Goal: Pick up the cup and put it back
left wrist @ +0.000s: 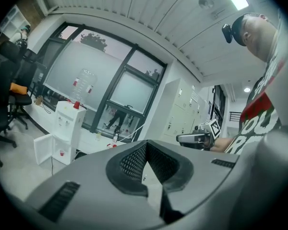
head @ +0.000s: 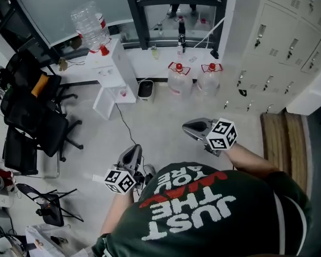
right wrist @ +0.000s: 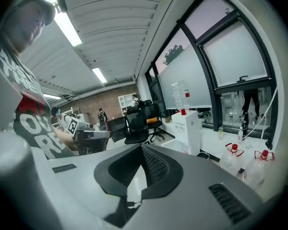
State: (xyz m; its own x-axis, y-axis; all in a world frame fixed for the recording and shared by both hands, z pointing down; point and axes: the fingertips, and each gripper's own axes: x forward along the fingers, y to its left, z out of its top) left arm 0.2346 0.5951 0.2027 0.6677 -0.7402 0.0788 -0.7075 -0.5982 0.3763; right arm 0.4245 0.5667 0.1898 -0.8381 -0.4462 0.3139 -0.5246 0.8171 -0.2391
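Head view shows my left gripper (head: 134,150) and right gripper (head: 189,127) with jaws closed and empty, well apart from what may be the small red cup (head: 122,93) in the water dispenser's (head: 115,63) open compartment, probably light and crushable, so I would grip its wall gently.

Open floor (head: 166,116) in the middle, broad and bare, free to pass up to the window ledge (head: 160,58). Blocked along the ledge's foot by two water jugs (head: 179,79) side by side and a small bin (head: 145,90) just left of them. Further left, a white water dispenser (head: 115,71) with its door swung out, and a cable (head: 125,123) trailing over the floor. Hemmed at the left edge by black office chairs (head: 35,116), at the right by lockers (head: 281,47).
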